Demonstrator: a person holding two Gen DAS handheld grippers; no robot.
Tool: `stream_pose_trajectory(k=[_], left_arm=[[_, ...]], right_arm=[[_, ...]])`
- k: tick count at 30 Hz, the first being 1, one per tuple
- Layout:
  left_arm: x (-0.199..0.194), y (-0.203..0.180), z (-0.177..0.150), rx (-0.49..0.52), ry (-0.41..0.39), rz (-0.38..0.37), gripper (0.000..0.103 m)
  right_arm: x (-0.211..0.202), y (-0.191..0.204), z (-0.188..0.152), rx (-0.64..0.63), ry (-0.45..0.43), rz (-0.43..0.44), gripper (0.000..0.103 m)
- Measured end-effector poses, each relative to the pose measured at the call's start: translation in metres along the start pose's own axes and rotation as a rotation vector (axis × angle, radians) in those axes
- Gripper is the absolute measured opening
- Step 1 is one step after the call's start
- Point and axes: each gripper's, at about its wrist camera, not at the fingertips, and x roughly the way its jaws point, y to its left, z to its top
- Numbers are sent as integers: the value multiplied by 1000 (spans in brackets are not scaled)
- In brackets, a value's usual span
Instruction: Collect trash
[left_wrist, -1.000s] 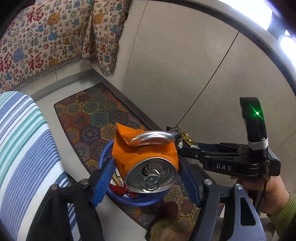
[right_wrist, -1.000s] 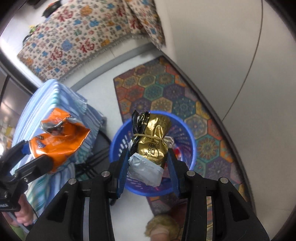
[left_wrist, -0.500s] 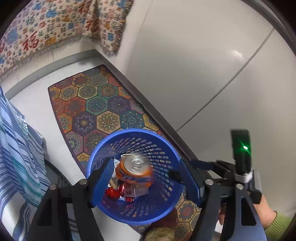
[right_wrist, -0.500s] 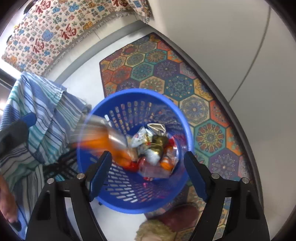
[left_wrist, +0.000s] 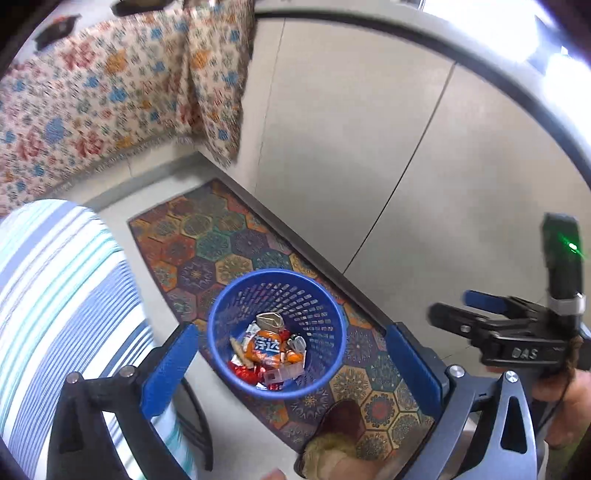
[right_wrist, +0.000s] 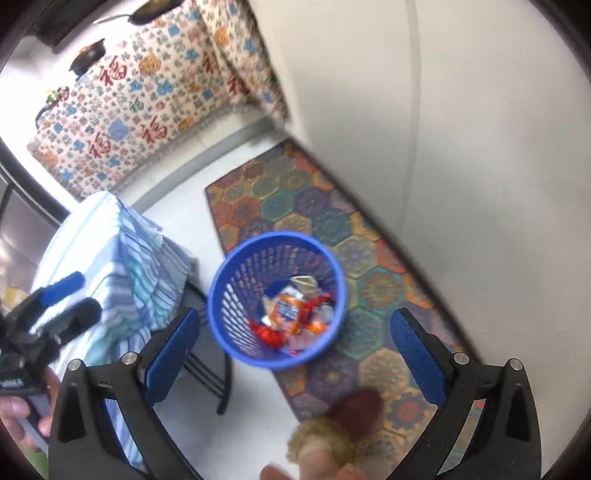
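From the left wrist view, the left gripper (left_wrist: 291, 363) hangs over the floor with its blue-padded jaws spreading wide and nothing between them. Below it a blue basket (left_wrist: 334, 354) stands on a patterned rug (left_wrist: 207, 254) of coloured hexagons, which lies along the foot of a pale panelled wall (left_wrist: 351, 147). In the basket lies the trash: an orange can (left_wrist: 264, 349) in the middle, a gold wrapper (left_wrist: 270, 320) just beyond it, and red and silver wrappers around them. On the left a table covered with a striped cloth (left_wrist: 55, 288) reaches close to the basket. At the far left a floral cloth (left_wrist: 92, 103) hangs down to the light floor. The right gripper (left_wrist: 484, 314) shows at the right edge, held in a hand (left_wrist: 561, 398), with its jaws apart and bare.

From the right wrist view, the right gripper (right_wrist: 295, 332) also has its jaws opening, far apart with nothing in them. The blue basket (right_wrist: 221, 314) sits between them in the picture, well below, with the orange can (right_wrist: 286, 314) and the gold wrapper (right_wrist: 304, 284) inside. The patterned rug (right_wrist: 295, 206) runs along the wall (right_wrist: 443, 129) on the right; the striped cloth (right_wrist: 110, 258) is on the left, the floral cloth (right_wrist: 147, 92) far behind. The left gripper (right_wrist: 70, 299) is at the left edge. A dark red slipper (right_wrist: 354, 410) is near the bottom, on the rug's edge.
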Motion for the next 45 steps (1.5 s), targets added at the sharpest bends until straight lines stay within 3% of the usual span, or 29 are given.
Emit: stream_pose_trajectory(k=[2, 4, 8, 11, 20, 45], left_arm=[[-25, -9, -13, 20, -25, 82, 103], [-40, -19, -23, 35, -46, 137, 103], [-57, -37, -36, 76, 8, 209, 103], [-70, -42, -41, 90, -4, 205, 103], [-93, -41, -43, 62, 10, 183, 103], [-107, -36, -43, 52, -6, 194, 103]], right_arm=[[-30, 6, -20, 5, -59, -88, 103], [-52, 12, -35, 5, -88, -121, 103], [-84, 23, -53, -8, -119, -163, 103], [-100, 33, -57, -35, -128, -186, 103], [-116, 46, -76, -30, -55, -120, 103], [-131, 64, -84, -56, -91, -138, 103]])
